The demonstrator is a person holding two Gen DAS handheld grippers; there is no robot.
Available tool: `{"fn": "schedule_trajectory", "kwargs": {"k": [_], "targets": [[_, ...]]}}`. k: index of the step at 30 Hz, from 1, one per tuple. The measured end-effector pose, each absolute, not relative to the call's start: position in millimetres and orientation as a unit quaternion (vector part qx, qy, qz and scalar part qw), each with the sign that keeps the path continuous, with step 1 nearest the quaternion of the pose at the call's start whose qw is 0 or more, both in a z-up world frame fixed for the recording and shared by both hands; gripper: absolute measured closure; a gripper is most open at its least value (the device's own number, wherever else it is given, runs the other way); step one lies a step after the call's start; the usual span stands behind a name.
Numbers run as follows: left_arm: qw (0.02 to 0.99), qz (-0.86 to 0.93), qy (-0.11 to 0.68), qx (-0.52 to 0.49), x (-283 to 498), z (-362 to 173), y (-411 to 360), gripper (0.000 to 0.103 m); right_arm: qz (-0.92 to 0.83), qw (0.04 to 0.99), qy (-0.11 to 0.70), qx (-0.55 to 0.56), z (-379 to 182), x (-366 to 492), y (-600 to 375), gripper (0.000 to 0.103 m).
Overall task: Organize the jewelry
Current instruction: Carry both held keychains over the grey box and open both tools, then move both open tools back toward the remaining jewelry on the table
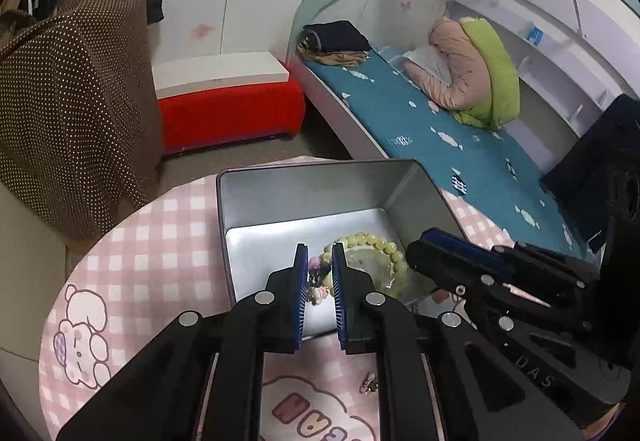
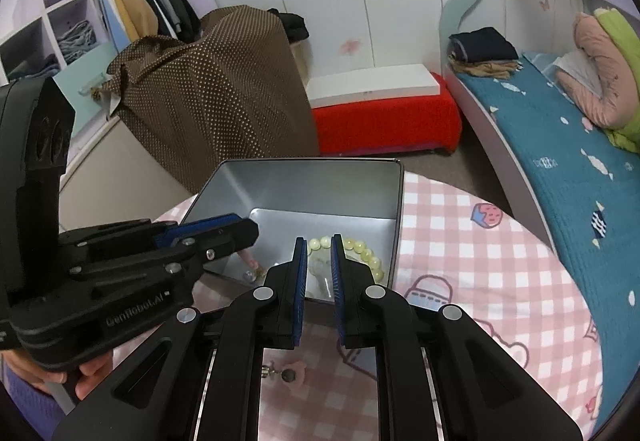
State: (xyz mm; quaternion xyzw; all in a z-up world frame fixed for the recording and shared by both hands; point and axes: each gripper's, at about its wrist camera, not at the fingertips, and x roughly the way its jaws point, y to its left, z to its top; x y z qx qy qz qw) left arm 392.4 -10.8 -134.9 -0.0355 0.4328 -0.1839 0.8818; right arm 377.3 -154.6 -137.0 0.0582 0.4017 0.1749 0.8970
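Yellow-green beads formed a bracelet point(image 1: 374, 247) lying flat in the tin point(image 1: 280, 193), toward its near right corner, on what looked like a clear packet. The tin was a rectangular metal box, its long axis running away from the cameras, open at the top with tall plain walls.

Left gripper point(image 1: 320, 261) hung over the near rim, jaws parted by a narrow gap with a small pink and dark trinket point(image 1: 318, 275) between the blue pads; whether they pinched it I could not tell. Right gripper point(image 2: 319, 257) also sat at the near rim, jaws narrowly apart with nothing between them, the bracelet point(image 2: 366, 251) just beyond.

An earring point(image 1: 370, 383) lay loose on the cloth point(image 1: 132, 241) just before the tin. That pink checked cloth covered the round desk, bare to the tin's left and right. Beyond stood a red bench point(image 2: 384, 125), a bed point(image 1: 460, 129) and wardrobe doors point(image 2: 360, 1).
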Motion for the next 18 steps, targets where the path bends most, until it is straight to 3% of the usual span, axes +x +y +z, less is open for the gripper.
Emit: {"fn": "schedule_trajectory", "kwargs": {"k": [2, 4, 6, 10, 18], "targets": [[0.885, -0.186, 0.425, -0.043, 385.8, -132.9, -10.5, 0.068, 0.173, 0.897, 0.402, 0.062, -136.4, 375.5, -156.0, 0.089], [0.889, -0.183, 0.416, -0.045, 380.5, -129.8, -9.1, 0.061, 0.17, 0.898, 0.402, 0.062, -134.1, 372.9, -156.1, 0.087], [0.893, -0.184, 0.408, -0.044, 374.0, -123.7, -7.5, 0.059, 0.167, 0.9, 0.398, 0.064, -130.1, 367.3, -158.5, 0.082], [0.902, -0.182, 0.39, -0.04, 357.8, -108.4, -1.7, 0.055, 0.16, 0.908, 0.381, 0.066, -117.7, 352.2, -165.4, 0.062], [0.919, -0.181, 0.347, -0.038, 308.6, -79.0, 13.4, 0.049, 0.167, 0.92, 0.35, 0.06, -87.4, 309.3, -169.9, 0.056]]}}
